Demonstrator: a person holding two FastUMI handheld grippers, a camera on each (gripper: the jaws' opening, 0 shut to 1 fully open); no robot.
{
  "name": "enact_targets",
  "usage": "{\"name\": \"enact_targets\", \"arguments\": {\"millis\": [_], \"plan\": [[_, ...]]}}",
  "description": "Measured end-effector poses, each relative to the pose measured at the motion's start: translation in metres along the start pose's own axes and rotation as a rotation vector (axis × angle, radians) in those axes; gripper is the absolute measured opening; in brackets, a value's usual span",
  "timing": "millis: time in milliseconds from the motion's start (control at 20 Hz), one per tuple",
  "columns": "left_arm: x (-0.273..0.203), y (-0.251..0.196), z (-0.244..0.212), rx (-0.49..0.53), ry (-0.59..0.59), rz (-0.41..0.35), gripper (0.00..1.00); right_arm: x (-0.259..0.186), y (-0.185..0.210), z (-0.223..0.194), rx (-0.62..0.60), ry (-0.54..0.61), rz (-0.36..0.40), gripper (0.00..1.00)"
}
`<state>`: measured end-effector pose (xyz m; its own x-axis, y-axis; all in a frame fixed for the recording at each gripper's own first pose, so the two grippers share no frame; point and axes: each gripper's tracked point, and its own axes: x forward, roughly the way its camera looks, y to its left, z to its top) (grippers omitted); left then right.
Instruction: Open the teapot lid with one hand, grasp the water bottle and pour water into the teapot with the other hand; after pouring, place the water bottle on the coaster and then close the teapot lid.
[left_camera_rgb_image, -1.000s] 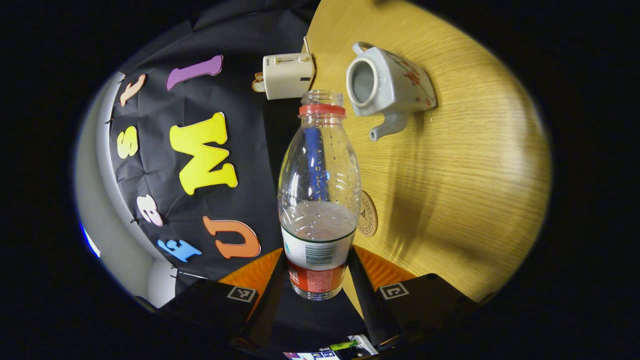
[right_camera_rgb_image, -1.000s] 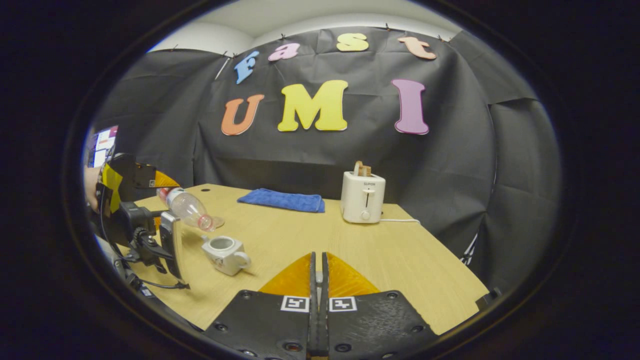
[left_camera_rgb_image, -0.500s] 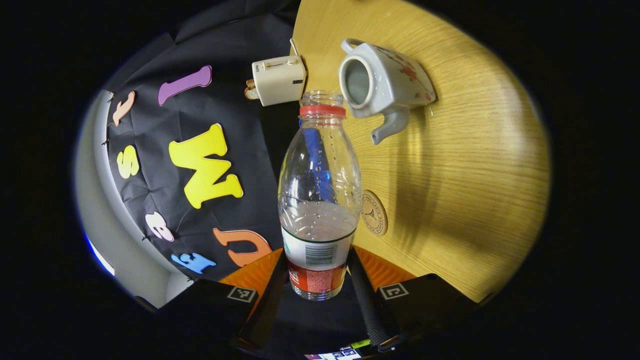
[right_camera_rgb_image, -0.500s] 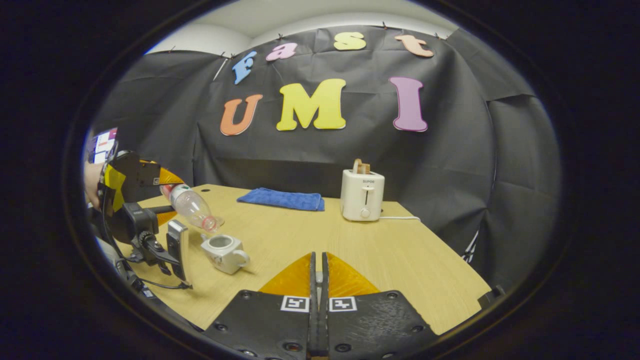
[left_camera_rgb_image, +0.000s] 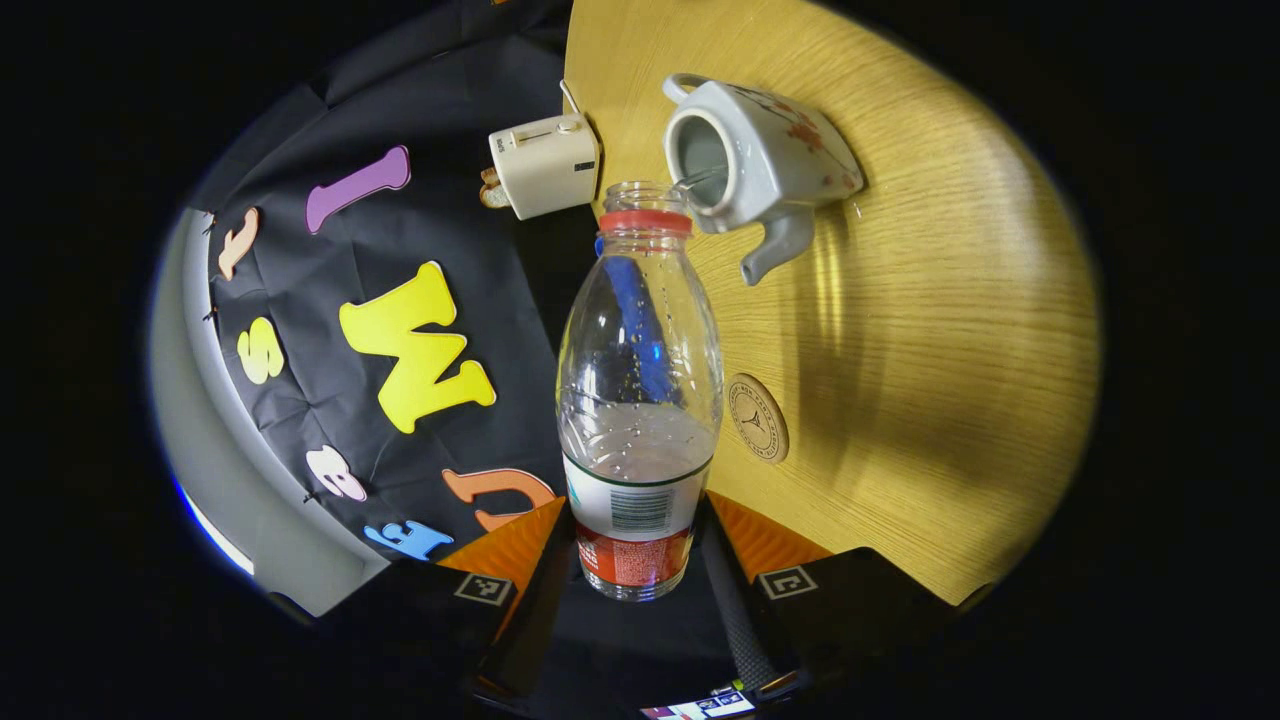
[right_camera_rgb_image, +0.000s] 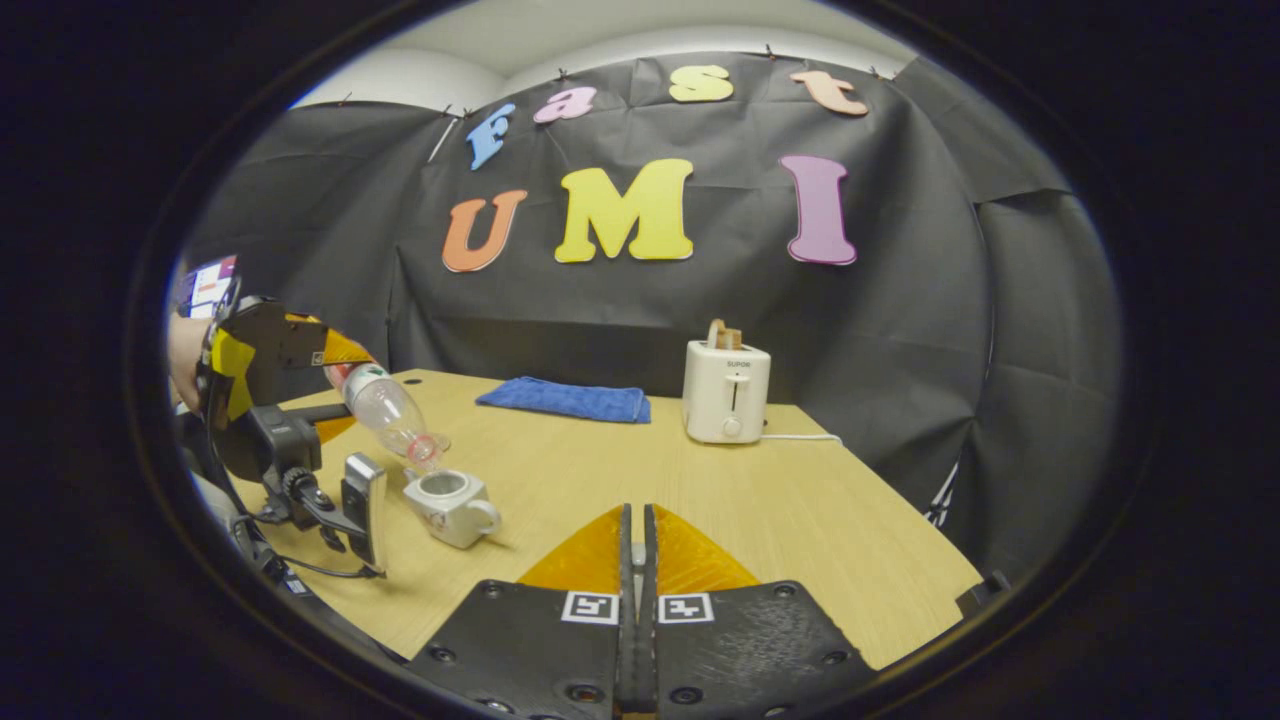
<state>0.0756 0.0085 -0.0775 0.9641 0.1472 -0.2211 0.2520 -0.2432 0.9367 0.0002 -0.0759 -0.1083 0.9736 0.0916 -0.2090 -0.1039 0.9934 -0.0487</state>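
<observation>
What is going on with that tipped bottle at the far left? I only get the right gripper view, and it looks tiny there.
Observer: The left gripper view shows a thin stream of water running from the mouth of the water bottle into the open teapot.
Operator: Is there much water in the bottle?
Observer: Some. It sits at the label end, which is held between the fingers of the left gripper.

The right claw (right_camera_rgb_image: 633, 560) hides whatever it pinches; beyond the left claw (left_camera_rgb_image: 640, 560), the water bottle (left_camera_rgb_image: 640, 400) covers part of the coaster (left_camera_rgb_image: 758, 418)
</observation>
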Motion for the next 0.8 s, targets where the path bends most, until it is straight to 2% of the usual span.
{"name": "enact_targets", "arguments": {"millis": [800], "plan": [[-0.0006, 0.0089, 0.0005, 0.073, 0.019, 0.024, 0.74, -0.0051, -0.0045, 0.0010, 0.002, -0.014, -0.005, 0.00]]}}
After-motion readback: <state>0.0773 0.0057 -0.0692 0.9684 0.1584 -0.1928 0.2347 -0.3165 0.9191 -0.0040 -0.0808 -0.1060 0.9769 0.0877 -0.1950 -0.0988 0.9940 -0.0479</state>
